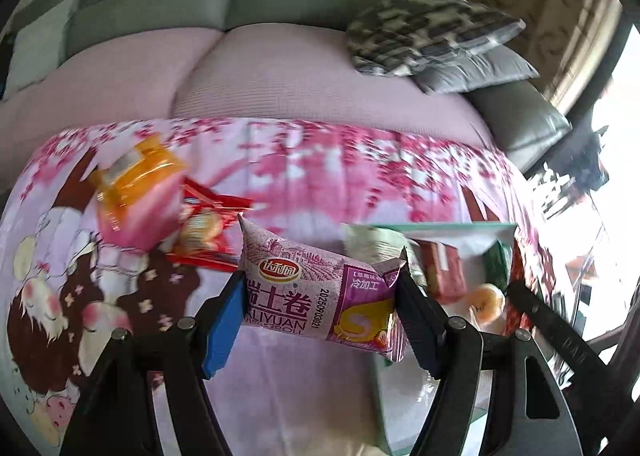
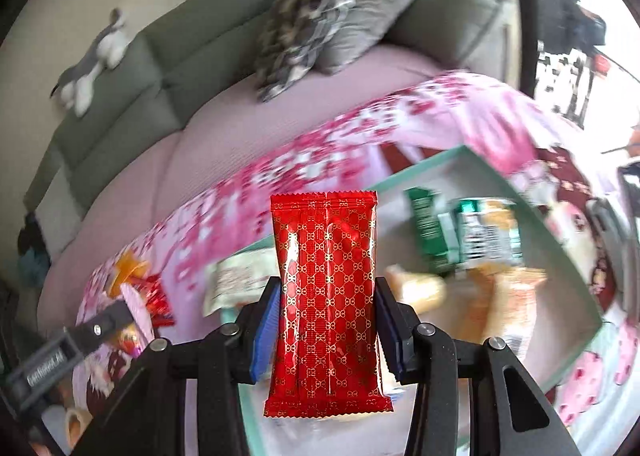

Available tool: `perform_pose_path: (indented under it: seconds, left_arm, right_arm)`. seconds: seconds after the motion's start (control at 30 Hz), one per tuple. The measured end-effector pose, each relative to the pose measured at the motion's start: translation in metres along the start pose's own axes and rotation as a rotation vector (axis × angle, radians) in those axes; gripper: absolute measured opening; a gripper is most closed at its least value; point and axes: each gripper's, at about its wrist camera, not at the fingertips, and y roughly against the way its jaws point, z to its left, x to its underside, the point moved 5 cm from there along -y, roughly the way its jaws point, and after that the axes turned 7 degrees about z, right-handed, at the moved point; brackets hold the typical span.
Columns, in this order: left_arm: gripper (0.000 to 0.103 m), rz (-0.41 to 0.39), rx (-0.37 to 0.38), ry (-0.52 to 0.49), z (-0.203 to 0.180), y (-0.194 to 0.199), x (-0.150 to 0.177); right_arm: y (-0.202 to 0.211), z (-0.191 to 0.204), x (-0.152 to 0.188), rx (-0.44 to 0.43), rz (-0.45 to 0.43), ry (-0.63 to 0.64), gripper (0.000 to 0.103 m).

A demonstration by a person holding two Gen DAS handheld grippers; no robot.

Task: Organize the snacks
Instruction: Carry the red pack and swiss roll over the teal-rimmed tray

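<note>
Gripping a purple Swiss-roll packet (image 1: 320, 292) crosswise in the left gripper (image 1: 320, 304), long axis spanning pad to pad, lifted above the floral cloth (image 1: 320, 160); teal box (image 1: 440, 226) just to the right, loose snacks (image 1: 168, 212) to the left.

Clamping a red patterned packet (image 2: 328, 296) upright in the right gripper (image 2: 326, 320), long axis along the fingers, over the box's near left rim (image 2: 424, 164); open floor ahead among the boxed snacks (image 2: 472, 236). Likely the nearer hand for dropping.

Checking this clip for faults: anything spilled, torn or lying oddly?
Nothing stands out. The left gripper holds a purple snack pack, the right gripper a red packet, both intact. Other snacks sit in the tray.
</note>
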Motion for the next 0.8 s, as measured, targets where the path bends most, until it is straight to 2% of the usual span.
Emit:
perform_pose_path:
  seconds: [0.17,0.3,0.5,0.8]
  left_arm:
    - [0.074,0.006,-0.014,-0.073,-0.03,-0.021,0.004]
    - [0.074,0.021,-0.013,-0.098,-0.038,-0.037,0.007]
    - [0.074,0.035,-0.005,-0.124,-0.049,-0.048,0.011]
    - [0.074,0.057,0.026,-0.227,-0.085,-0.053,0.025]
  right_arm:
    - [0.007,-0.029,-0.006,0.043,-0.011,-0.054,0.047]
    - [0.004,-0.043,-0.007,0.061,0.003,-0.078,0.047]
    - [-0.006,-0.045,-0.005,0.067,0.033,-0.076,0.047]
    - [-0.009,-0.055,-0.004,0.094,0.051,-0.102,0.047]
